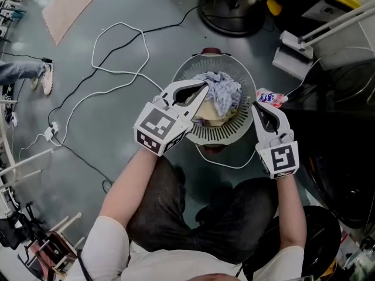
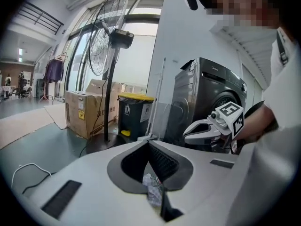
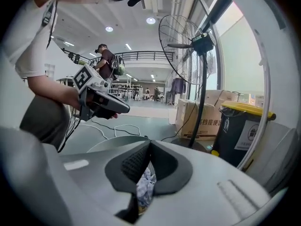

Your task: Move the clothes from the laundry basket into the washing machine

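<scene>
clothes [image 1: 227, 91] are seen heaped in the laundry basket [image 1: 205, 134], none judged moved to the washing machine [image 2: 207, 95]; left gripper [image 1: 205, 87] and right gripper [image 1: 254, 103] are clenched, empty.

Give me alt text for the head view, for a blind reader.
From above, a person holds the shut left gripper over a round laundry basket of crumpled clothes and the shut right gripper by its rim, on a grey floor.

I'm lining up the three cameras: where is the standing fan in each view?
Head view: fan, only its round base, top centre.
Left gripper view: fan, upper left.
Right gripper view: fan, upper centre-right.
Shared landmark: crumpled bluish cloth, low centre in both gripper views.
</scene>
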The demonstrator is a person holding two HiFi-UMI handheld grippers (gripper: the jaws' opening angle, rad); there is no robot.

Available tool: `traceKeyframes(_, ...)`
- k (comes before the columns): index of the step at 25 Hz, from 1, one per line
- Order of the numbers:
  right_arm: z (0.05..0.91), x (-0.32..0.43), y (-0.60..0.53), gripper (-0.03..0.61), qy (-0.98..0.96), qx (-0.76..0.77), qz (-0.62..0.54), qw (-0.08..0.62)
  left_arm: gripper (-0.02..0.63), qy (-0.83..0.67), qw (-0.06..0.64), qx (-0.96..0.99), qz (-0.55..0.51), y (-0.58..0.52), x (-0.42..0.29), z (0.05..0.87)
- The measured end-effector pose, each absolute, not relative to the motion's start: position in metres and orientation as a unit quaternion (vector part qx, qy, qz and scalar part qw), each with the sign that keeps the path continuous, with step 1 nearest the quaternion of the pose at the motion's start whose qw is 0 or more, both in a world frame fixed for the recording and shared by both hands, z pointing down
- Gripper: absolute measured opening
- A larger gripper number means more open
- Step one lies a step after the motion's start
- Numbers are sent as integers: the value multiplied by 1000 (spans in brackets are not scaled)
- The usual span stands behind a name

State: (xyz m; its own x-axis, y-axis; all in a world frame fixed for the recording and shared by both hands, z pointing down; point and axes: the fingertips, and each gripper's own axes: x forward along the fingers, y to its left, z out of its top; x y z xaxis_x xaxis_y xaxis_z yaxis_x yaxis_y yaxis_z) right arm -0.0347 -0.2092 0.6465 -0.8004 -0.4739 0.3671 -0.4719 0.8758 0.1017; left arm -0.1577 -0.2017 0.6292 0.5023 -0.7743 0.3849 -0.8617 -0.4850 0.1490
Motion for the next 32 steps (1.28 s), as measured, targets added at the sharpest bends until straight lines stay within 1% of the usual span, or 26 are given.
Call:
traceKeyframes(4, 661, -45, -207, 11, -950, 228, -23, 213, 6, -470, 168, 859, 111, -204, -158, 621)
traceKeyframes(8, 675, -58, -200, 11, -952, 192, -32, 235, 6, -471, 165, 856, 136, -206, -162, 624)
traceKeyframes(12, 692, -69, -199, 11, -954, 147, -29, 261, 6, -478, 166, 853, 132, -206, -167, 624)
traceKeyframes(17, 716, -82, -216, 22, -949, 133, -24, 285, 6, -480, 179, 849, 127, -205, -168, 622)
traceKeyframes(19, 730, -88, -218, 51, -943, 115, -39, 309, 6, -483, 180, 848, 125, -202, -169, 621)
traceKeyframes(22, 749, -93, -218, 79, -926, 82, -93, 357, 6, -484, 177, 847, 130, -197, -172, 618)
traceKeyframes(24, 759, -95, -219, 100, -917, 62, -104, 380, 6, -481, 180, 851, 115, -194, -171, 610)
traceKeyframes(27, 779, -104, -220, 173, -908, 36, -87, 408, 6, -479, 178, 853, 109, -189, -170, 603)
traceKeyframes(31, 814, -113, -220, 241, -884, -2, -92, 458, 6, -476, 167, 851, 144, -183, -181, 613)
traceKeyframes(32, 823, -113, -220, 244, -873, -17, -109, 476, 6, -477, 163, 850, 152, -181, -185, 618)
